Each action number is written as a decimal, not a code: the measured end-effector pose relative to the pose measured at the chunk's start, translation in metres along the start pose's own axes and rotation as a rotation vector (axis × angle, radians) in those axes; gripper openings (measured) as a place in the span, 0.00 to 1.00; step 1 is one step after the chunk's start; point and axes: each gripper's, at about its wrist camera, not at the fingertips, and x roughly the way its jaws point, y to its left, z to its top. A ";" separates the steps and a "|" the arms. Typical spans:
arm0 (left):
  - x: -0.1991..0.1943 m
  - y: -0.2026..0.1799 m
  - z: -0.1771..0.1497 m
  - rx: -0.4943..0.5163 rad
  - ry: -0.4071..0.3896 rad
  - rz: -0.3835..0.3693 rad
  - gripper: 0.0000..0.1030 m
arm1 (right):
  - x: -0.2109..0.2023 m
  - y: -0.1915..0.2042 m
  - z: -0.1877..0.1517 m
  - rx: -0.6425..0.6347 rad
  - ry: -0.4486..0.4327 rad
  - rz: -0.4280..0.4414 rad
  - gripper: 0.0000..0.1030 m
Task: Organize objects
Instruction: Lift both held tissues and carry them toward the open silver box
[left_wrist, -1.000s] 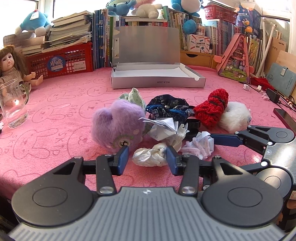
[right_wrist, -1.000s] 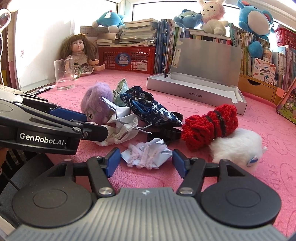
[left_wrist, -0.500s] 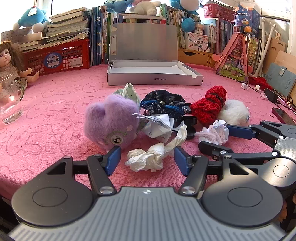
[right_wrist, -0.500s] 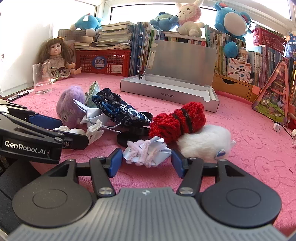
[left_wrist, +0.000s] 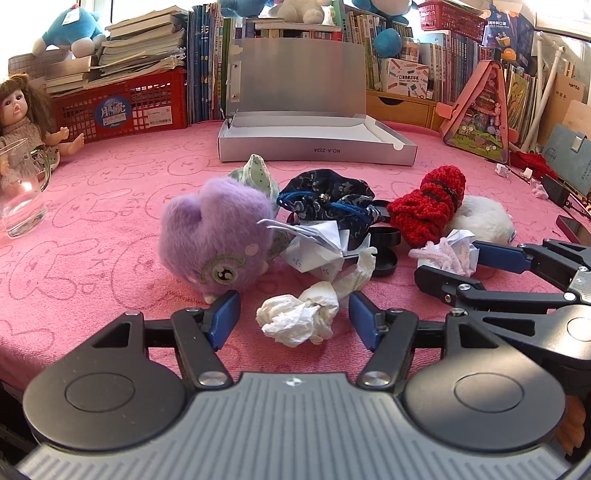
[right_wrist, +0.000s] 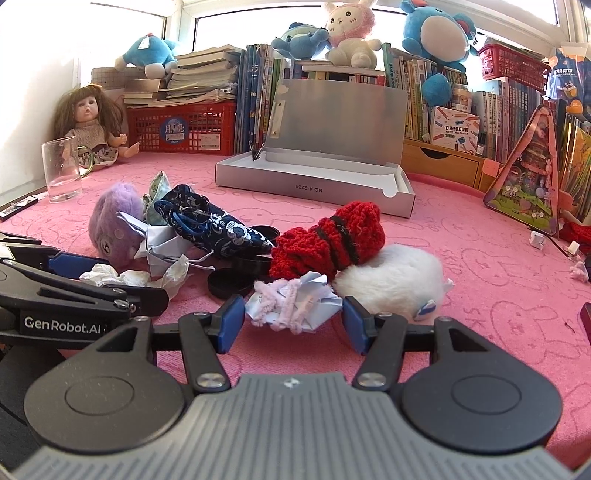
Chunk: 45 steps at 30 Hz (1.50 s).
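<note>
Your left gripper (left_wrist: 294, 319) has just been opening: its jaws now stand apart on either side of the crumpled white tissue (left_wrist: 299, 317), which lies between the blue pads with a gap on each side, nothing pressing it. Your right gripper (right_wrist: 293, 325) has been closing in a little, and its jaws bracket the crumpled paper ball with pink yarn (right_wrist: 293, 304); from its own view the pads look close to the wad but not clearly squeezing it, so treat it as not yet gripped. Both wads sit on the near part of the pink surface (left_wrist: 92, 236), the tissue to the left, the paper ball to the right, near each other. The tissue is drawn out, its long axis running from near left to far right, a twisted tail pointing toward the black lid (left_wrist: 384, 258); the paper ball is roughly round, with no real direction. Just beyond lie the purple plush (left_wrist: 214, 243), the dark blue pouch (left_wrist: 328, 203), the red knit bundle (left_wrist: 428, 206) and the white fluffy item (left_wrist: 480, 221), and farther back the open grey box (left_wrist: 317, 149). You appear to be at the pick-up step for the scraps: next you likely need to close each pair on its wad, taking the tissue across its thick near end, and lift clear of the plush
</note>
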 end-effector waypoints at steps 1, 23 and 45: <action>0.000 0.000 0.000 0.000 0.000 -0.004 0.67 | 0.000 0.001 0.000 -0.001 0.001 0.000 0.60; -0.025 -0.009 0.008 0.044 -0.127 -0.100 0.38 | -0.007 -0.001 0.017 0.066 -0.027 0.018 0.56; -0.019 -0.024 0.001 0.087 -0.049 -0.231 0.39 | -0.023 -0.012 0.010 0.075 -0.006 -0.033 0.57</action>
